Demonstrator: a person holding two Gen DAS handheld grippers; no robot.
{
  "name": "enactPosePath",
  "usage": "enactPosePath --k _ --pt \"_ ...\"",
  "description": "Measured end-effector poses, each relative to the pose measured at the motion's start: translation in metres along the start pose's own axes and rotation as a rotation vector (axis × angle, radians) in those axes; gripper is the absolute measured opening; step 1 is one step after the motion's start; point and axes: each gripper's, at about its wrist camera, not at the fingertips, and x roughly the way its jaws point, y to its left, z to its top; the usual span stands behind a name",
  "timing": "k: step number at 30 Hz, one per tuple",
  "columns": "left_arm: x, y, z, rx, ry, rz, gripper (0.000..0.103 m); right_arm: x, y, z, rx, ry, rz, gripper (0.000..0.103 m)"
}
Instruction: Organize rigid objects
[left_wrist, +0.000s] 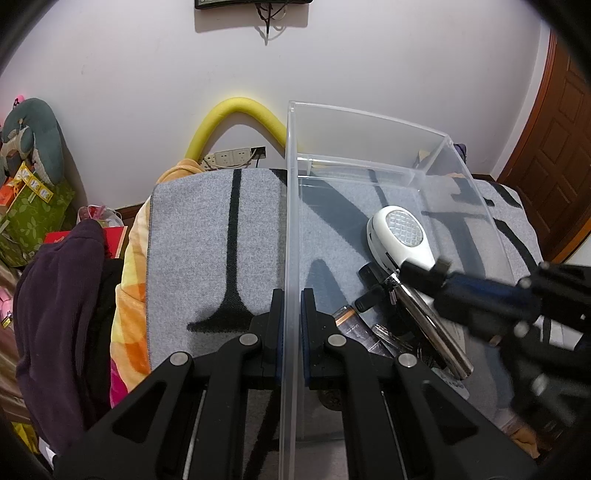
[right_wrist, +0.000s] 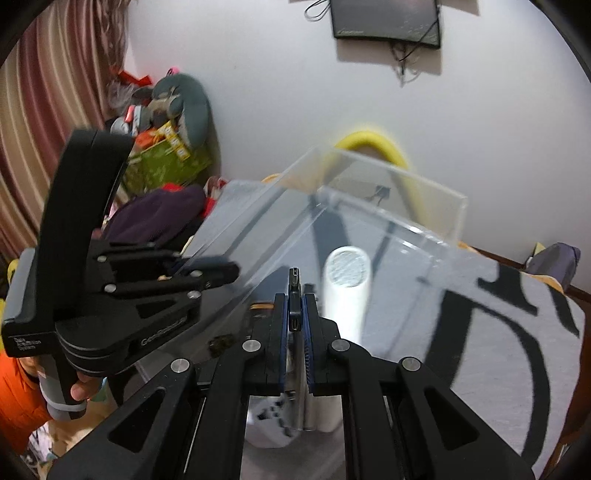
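On the grey blanket (left_wrist: 207, 229), the clear plastic bin (left_wrist: 291, 221) stands with its near wall pinched by the left gripper (left_wrist: 291, 321). At 3 o'clock, inside the bin, the right gripper (right_wrist: 295, 325) grips a small black adapter (right_wrist: 294, 291) beside the white shower head (left_wrist: 400, 232).

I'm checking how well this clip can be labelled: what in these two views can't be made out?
- Small dark items low in the clear bin, left wrist view: overlapped by the shower head and its handle, too jumbled to name.
- Right gripper, left wrist view: motion-blurred.
- Thin black item in the right gripper, right wrist view: seen edge-on, kind unclear.
- Left gripper, right wrist view: blurred, fingertips behind the bin wall.
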Motion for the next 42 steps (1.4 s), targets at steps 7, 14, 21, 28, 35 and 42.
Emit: enactPosePath --k 7,14,21,28,35,42 --pt "0.0 0.001 0.0 -0.002 -0.002 -0.004 0.005 0.01 0.009 -0.001 -0.018 0.032 0.013 0.007" --pt "0.001 0.002 -0.001 -0.005 0.001 -0.006 0.005 0.02 0.005 -0.002 -0.006 0.092 0.027 0.009" --pt "-0.008 0.004 -0.002 -0.011 -0.014 -0.004 0.006 -0.003 -0.004 -0.005 0.022 0.045 0.037 0.029" --pt "-0.045 0.0 -0.007 0.016 -0.105 0.021 0.017 -0.038 -0.017 -0.007 0.053 -0.036 0.01 0.047" --pt "-0.097 -0.009 -0.02 0.015 -0.254 0.01 0.063 -0.078 -0.023 -0.019 0.07 -0.124 -0.038 0.067" --pt "-0.141 -0.033 -0.044 0.06 -0.384 0.018 0.091 -0.118 -0.011 -0.038 0.047 -0.204 -0.086 0.082"
